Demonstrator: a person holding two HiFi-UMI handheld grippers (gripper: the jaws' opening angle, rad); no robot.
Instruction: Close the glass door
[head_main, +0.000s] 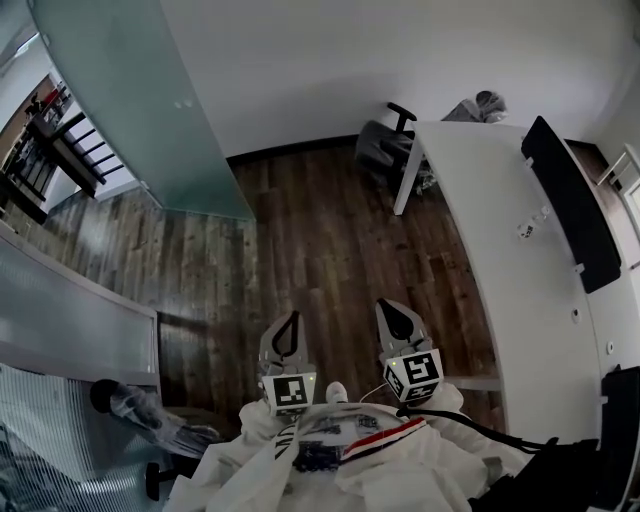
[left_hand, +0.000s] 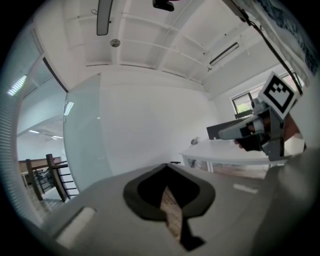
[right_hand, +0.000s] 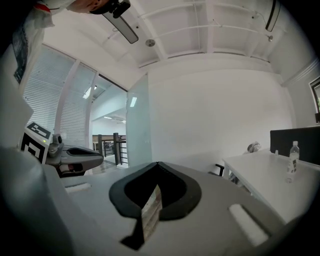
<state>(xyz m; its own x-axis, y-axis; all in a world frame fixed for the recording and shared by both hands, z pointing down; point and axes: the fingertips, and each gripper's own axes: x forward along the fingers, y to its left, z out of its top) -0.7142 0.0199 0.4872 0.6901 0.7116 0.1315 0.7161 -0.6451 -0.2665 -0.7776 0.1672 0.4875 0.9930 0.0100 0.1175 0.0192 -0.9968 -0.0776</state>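
Note:
The frosted glass door stands open at the upper left of the head view, its free edge ending over the wooden floor. It also shows at the left in the left gripper view, as the glass door, and left of centre in the right gripper view, as the glass door. My left gripper and right gripper are held side by side low in the head view, well short of the door and pointing roughly level. Both are shut with nothing held; only a thin slit shows in the left gripper and the right gripper.
A long white desk runs along the right, with a black partition and a water bottle on it. A dark office chair stands at its far end. A railing lies beyond the doorway, and a glass wall stands at left.

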